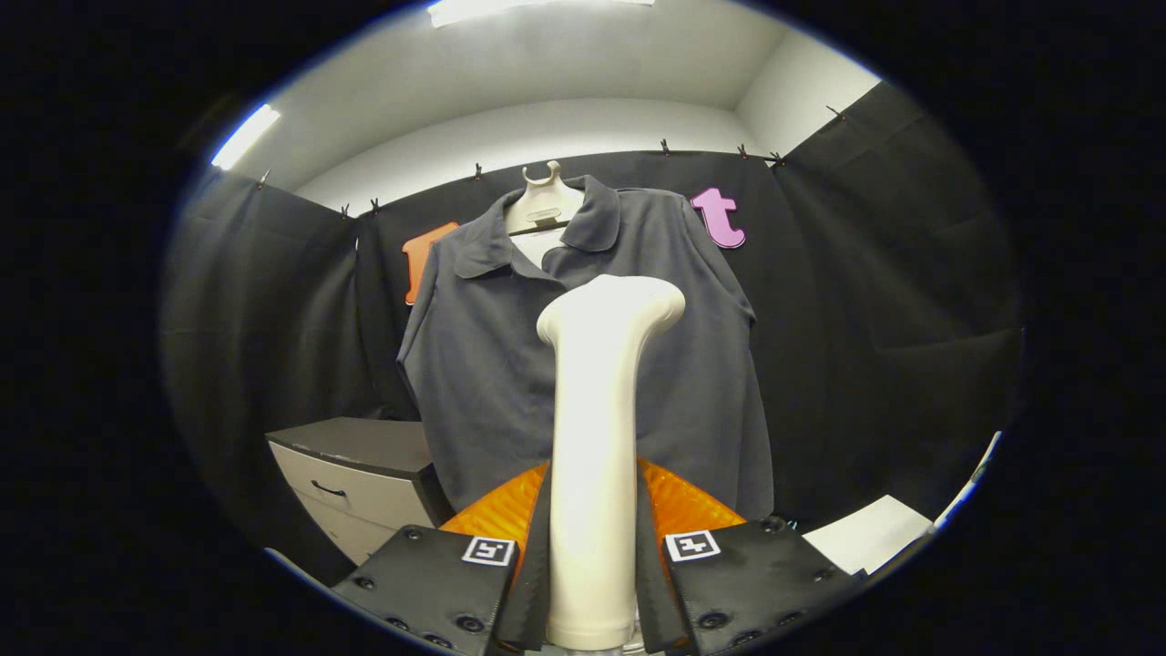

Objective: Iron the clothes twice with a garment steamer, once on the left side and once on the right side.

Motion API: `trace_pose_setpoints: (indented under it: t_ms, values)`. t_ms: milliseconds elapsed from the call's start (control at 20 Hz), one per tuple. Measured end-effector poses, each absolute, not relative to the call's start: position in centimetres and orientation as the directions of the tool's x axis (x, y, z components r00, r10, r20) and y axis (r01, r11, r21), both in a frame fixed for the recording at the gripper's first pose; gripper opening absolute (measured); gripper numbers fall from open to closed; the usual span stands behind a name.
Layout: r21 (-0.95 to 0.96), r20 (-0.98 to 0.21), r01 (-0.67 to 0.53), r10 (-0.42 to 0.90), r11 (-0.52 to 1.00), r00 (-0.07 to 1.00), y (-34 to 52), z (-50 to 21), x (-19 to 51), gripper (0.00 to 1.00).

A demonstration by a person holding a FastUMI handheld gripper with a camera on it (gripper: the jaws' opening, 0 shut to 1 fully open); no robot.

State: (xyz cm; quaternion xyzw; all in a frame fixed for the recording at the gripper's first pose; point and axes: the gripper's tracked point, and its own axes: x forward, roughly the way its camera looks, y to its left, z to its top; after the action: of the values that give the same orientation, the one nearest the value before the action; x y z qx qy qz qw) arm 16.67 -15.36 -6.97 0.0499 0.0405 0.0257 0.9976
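Clamping the claw holds the steamer upright, head angled toward the shirt.

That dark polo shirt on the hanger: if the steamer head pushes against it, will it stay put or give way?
Probably give way. The shirt hangs loose from a hanger, so it looks floppy and should swing or dent under the steamer. Its folds suggest thin, light cloth. The gripper is shut on the steamer's handle, which looks rigid.
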Motion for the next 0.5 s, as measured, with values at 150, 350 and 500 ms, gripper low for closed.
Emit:
trace_pose_setpoints:
  t_ms: [150,350,500]
  values:
    - [0.097,-0.066,-0.044,0.050,0.994,0.997,-16.4,-5.8,19.7,0.46]
    - [0.104,-0.057,-0.032,0.039,0.994,0.998,-17.2,-4.9,23.3,0.46]
    - [0.106,-0.050,-0.022,0.028,0.994,0.998,-17.3,-4.7,25.0,0.46]
